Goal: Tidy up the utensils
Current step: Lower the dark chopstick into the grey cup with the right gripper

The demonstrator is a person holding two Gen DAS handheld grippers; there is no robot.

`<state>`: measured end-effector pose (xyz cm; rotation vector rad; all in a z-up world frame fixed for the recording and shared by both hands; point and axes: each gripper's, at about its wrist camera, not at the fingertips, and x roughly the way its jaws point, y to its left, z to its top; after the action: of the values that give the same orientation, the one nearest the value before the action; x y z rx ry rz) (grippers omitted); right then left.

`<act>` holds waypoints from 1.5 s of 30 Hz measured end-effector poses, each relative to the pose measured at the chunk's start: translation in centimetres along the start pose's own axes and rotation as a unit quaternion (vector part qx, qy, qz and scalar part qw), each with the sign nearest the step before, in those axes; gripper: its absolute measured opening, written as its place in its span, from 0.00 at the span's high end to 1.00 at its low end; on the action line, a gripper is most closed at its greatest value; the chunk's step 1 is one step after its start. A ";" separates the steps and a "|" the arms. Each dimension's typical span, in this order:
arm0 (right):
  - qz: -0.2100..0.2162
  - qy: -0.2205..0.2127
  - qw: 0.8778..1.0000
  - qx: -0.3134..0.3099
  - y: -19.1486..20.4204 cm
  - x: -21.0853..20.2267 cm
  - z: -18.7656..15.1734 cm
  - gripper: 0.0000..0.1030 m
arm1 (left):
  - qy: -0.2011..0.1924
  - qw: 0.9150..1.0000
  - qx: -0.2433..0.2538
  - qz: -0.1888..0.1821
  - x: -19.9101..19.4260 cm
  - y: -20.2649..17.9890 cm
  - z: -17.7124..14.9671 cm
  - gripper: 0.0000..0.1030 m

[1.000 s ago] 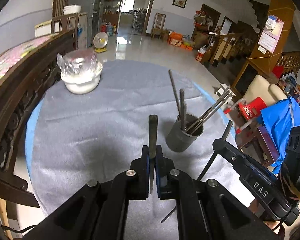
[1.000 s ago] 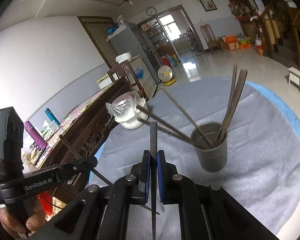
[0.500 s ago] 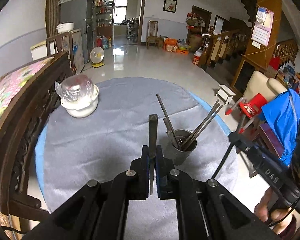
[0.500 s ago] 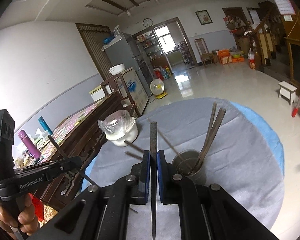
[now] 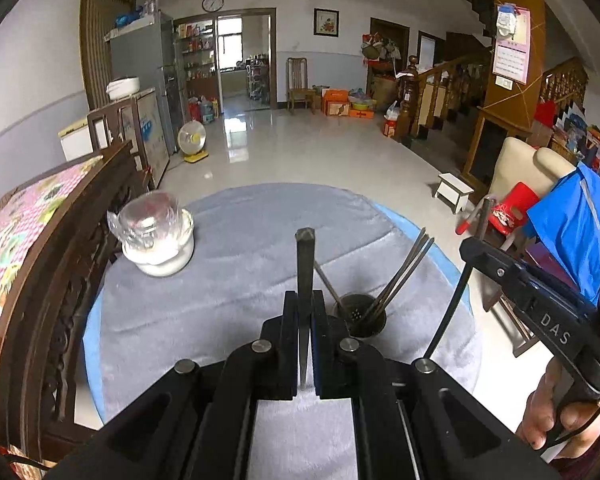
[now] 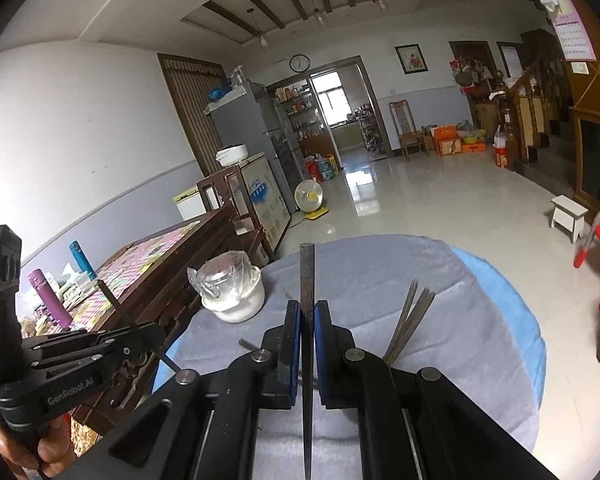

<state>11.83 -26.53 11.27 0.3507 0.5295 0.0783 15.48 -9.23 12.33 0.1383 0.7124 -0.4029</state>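
Note:
My left gripper [image 5: 304, 300] is shut on a dark chopstick [image 5: 305, 256] that sticks up between its pads. Just right of it, lower on the grey cloth, stands a grey cup [image 5: 362, 316] with several chopsticks leaning in it. My right gripper [image 6: 307, 308] is shut on another dark chopstick [image 6: 307, 272], above the table. In the right wrist view only the leaning chopsticks [image 6: 410, 320] show; the cup is hidden behind my fingers. Each gripper appears in the other's view: the right gripper [image 5: 470, 248] and the left gripper [image 6: 156, 332], both holding a chopstick, both clear of the cup.
A white bowl [image 5: 160, 256] holding a plastic-wrapped jar sits at the table's back left. The round table [image 5: 240, 280] has a grey cloth over a blue edge. A dark wooden bench [image 5: 60, 264] runs along the left. A red chair [image 5: 512, 204] stands at the right.
Both grippers have risen and drawn back from the cup, which now looks smaller and lower in both views. Each still grips its chopstick.

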 end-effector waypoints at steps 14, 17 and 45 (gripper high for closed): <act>-0.016 -0.022 1.000 -0.002 -0.9 0.5 3.1 0.93 | -0.016 1.000 0.012 -0.007 0.1 -2.0 2.6 0.95; -0.019 -0.027 0.999 0.002 -1.4 0.9 3.6 0.93 | -0.019 1.000 0.010 -0.010 0.2 -2.1 3.2 0.95; -0.066 -0.045 0.996 0.027 -5.8 7.1 3.2 0.92 | -0.023 0.998 -0.035 -0.038 8.7 -2.9 4.2 0.95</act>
<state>19.49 -31.82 8.46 0.3687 0.4641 -0.0794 22.81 -15.69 9.77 0.0361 0.6877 -0.4516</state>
